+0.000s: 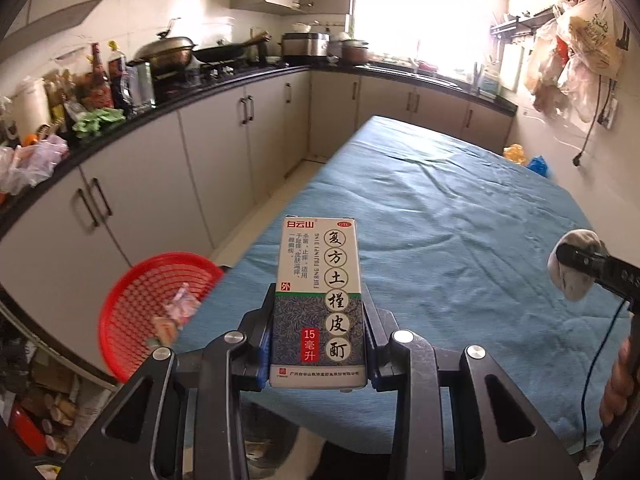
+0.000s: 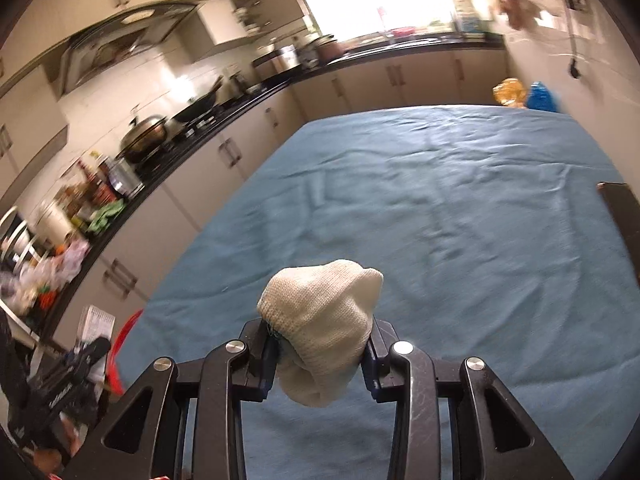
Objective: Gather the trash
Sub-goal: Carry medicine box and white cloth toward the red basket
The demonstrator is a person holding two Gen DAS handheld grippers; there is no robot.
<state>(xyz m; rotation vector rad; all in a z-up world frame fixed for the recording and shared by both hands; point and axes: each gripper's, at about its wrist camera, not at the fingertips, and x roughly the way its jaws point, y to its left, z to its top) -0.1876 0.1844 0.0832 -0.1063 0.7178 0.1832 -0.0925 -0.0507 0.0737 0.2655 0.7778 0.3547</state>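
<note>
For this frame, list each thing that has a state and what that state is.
Left gripper: shut on the medicine box.
Medicine box: held upright, above the near table edge.
Right gripper: shut on the knitted cloth.
Knitted cloth: bunched up, held off the table.
Red basket: beside the table, wrappers inside.
Blue tablecloth: wrinkled.
</note>
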